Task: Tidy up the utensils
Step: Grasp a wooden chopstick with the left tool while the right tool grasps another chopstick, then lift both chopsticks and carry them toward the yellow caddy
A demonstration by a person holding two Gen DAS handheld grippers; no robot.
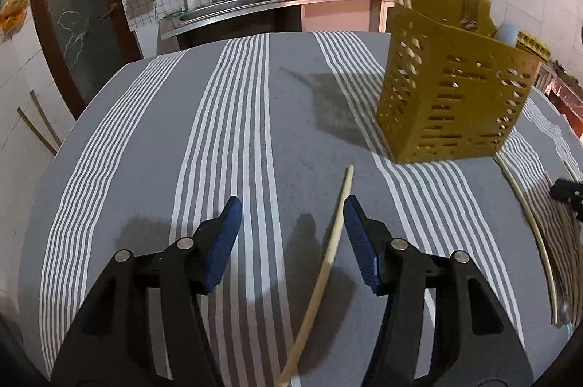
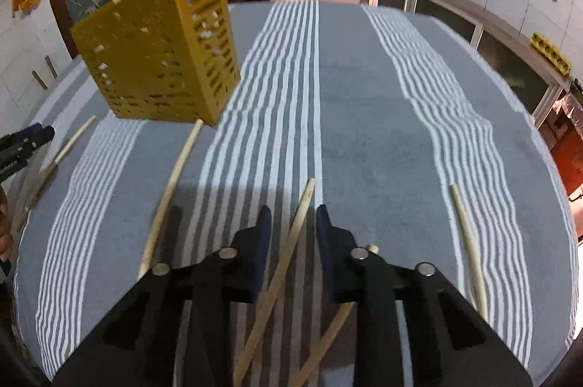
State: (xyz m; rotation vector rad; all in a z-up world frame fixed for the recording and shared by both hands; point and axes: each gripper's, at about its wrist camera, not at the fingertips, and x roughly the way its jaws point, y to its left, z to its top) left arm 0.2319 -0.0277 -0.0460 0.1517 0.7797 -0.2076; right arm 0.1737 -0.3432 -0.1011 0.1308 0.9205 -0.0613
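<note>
While both claws gape unloaded, pickup step: right claw (image 2: 289,223) straddling chopstick (image 2: 288,252), needs clamp, then lift to yellow holder (image 2: 156,55); left claw (image 1: 291,223) idle.

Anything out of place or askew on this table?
Yes. Several pale wooden chopsticks lie scattered at different angles across the grey striped tablecloth, two crossing under the right gripper. The yellow perforated plastic utensil holder appears tilted, though fisheye distortion may exaggerate that.
</note>
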